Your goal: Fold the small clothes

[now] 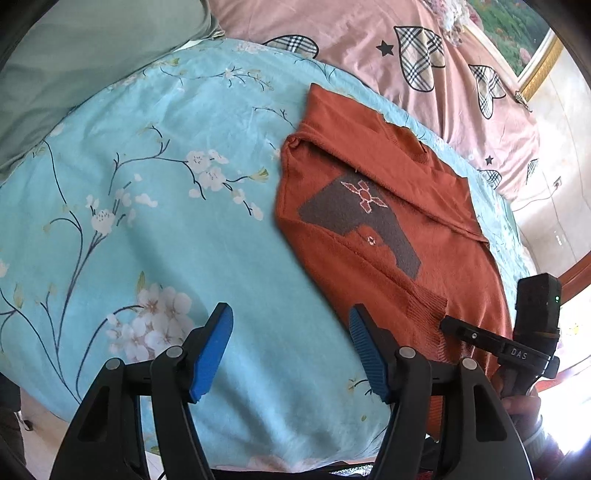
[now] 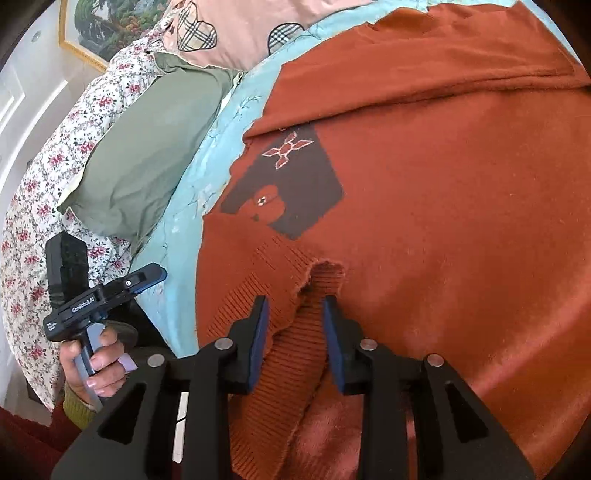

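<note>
An orange knit sweater (image 1: pixel 373 206) with a grey patch lies partly folded on the light blue floral bedspread (image 1: pixel 147 192). It fills the right wrist view (image 2: pixel 443 221). My left gripper (image 1: pixel 291 347) is open and empty, over the bedspread just left of the sweater's hem. My right gripper (image 2: pixel 295 332) has its jaws around the sweater's ribbed hem edge (image 2: pixel 306 325), with a gap left between the pads and the fabric bunched between them. The right gripper also shows in the left wrist view (image 1: pixel 480 336) at the hem. The left gripper shows in the right wrist view (image 2: pixel 122 284).
A green pillow (image 2: pixel 147 155) lies at the head of the bed beside a pink quilt with plaid hearts (image 1: pixel 424 55). A floral sheet (image 2: pixel 44 184) hangs over the bed's side. A framed picture (image 2: pixel 107 26) is on the wall.
</note>
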`<state>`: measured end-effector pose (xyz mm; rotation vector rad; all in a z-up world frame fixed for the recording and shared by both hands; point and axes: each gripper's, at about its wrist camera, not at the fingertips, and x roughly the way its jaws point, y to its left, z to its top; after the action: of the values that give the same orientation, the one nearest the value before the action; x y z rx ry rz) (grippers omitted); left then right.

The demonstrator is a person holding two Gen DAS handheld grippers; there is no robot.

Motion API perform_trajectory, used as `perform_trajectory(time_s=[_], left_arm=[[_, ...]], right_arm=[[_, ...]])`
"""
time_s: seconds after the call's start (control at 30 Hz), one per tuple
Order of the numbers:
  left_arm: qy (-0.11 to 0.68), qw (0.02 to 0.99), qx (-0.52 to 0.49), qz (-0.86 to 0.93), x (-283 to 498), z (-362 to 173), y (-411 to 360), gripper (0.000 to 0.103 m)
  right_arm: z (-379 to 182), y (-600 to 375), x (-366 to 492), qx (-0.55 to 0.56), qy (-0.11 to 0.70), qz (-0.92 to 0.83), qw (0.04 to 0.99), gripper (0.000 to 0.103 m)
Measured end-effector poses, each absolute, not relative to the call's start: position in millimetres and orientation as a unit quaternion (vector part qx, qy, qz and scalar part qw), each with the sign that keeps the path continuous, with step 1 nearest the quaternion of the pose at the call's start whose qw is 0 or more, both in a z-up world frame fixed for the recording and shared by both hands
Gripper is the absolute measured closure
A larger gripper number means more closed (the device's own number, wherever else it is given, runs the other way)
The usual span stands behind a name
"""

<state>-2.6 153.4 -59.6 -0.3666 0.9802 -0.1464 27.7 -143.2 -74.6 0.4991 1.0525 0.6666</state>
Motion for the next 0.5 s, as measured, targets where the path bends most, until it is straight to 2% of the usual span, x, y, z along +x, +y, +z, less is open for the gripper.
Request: perform_trajectory(time_s=[0.17,0.37,0.5], left_arm=[[0.471,0.86,-0.18,-0.071,-1,-60,155,0.036],[0.471,0.845,-0.235,-0.09,0,-59,169,0.024],[0.48,0.834,-0.246,-0.119,0,-62,156,0.022]], right_arm=[[-69,-114,31,0.249,0.474,0.378,0.755,0.07],[-47,-59,-26,0.164,0.476,0.527,0.685,0.07],[-50,-41,-67,0.126,0.493,0.58,0.636,0.062]])
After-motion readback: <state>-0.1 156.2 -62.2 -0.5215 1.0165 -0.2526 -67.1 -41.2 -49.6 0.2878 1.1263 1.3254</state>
